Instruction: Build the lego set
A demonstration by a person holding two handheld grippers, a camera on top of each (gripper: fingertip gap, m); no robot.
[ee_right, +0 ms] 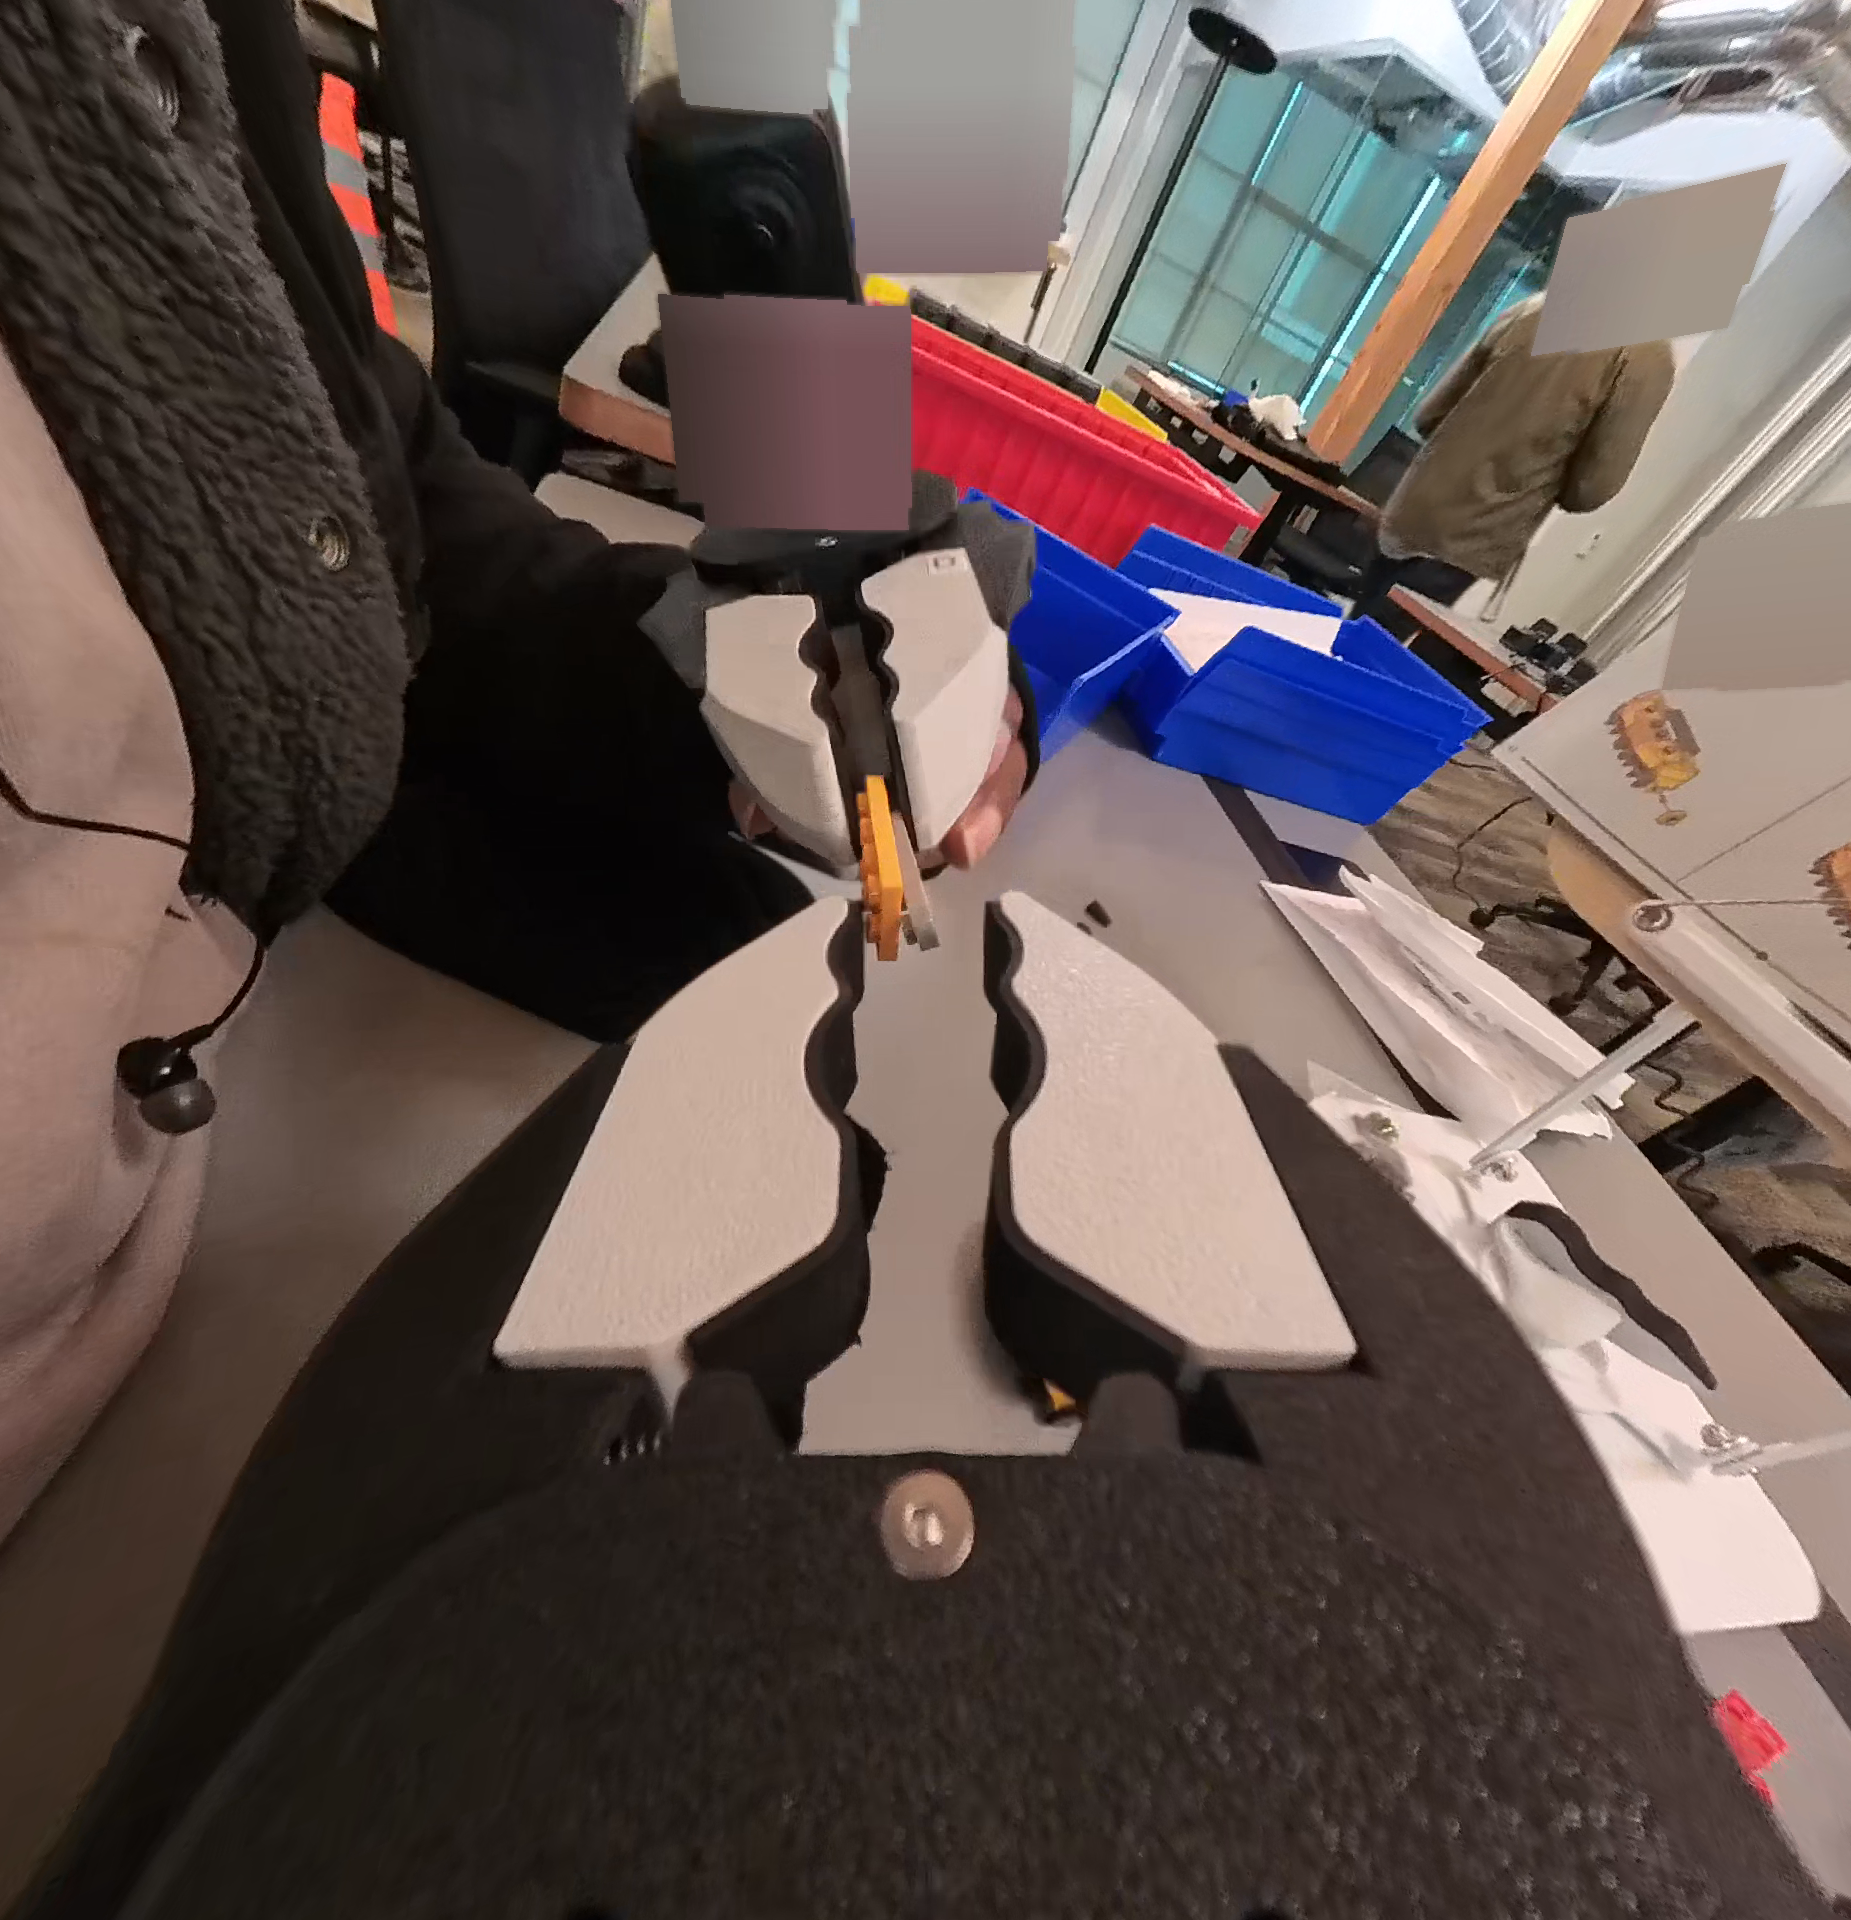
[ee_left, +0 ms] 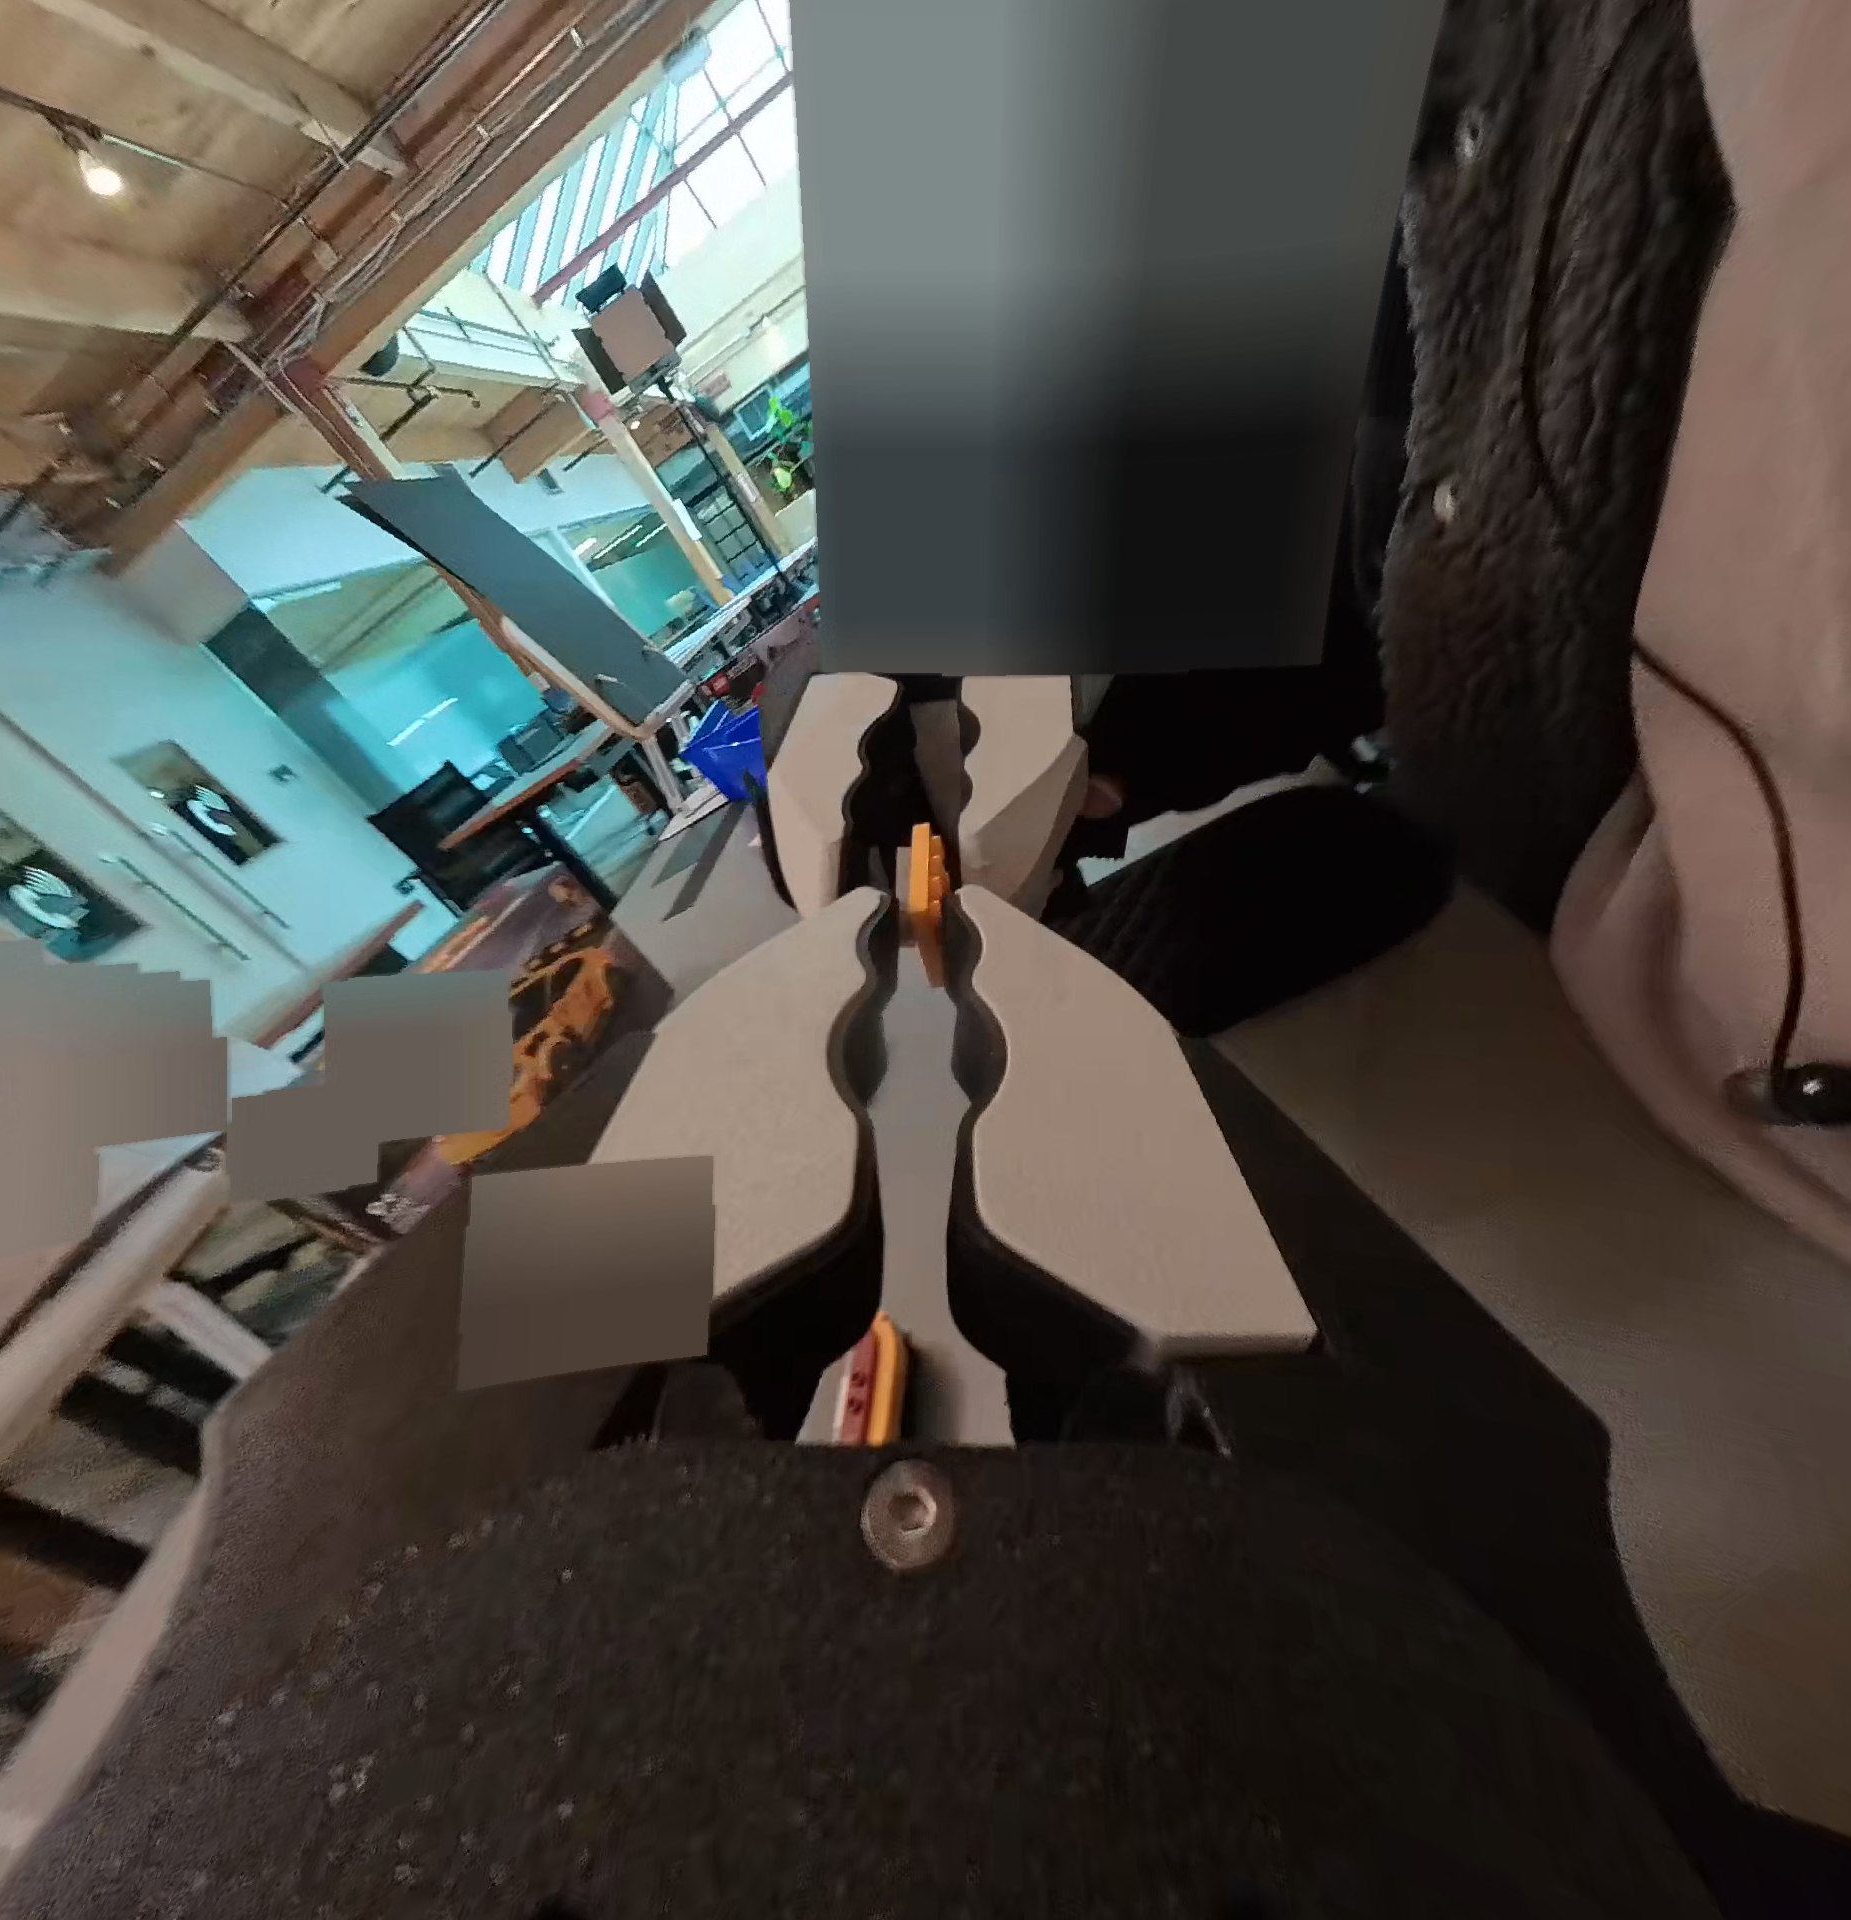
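Note:
My left gripper [ee_left: 921,914] is shut on a thin orange Lego plate [ee_left: 929,902], held edge-on and upright above the grey table. In the right wrist view the left gripper [ee_right: 885,821] shows the orange plate [ee_right: 877,873] with a small grey plate [ee_right: 919,914] pressed against its side. My right gripper [ee_right: 926,920] is open. It faces the left gripper tip to tip, and its left fingertip [ee_right: 833,935] touches or nearly touches the plate's lower end. In the left wrist view the right gripper [ee_left: 916,821] sits just beyond the plate, jaws apart.
Blue bins [ee_right: 1305,686] and a red bin [ee_right: 1056,436] stand at the far side of the grey table [ee_right: 1108,831]. White paper packets [ee_right: 1420,997] lie to the right, and a red brick [ee_right: 1747,1745] near the right edge. The holder's torso is close. Another person [ee_right: 1523,436] stands behind.

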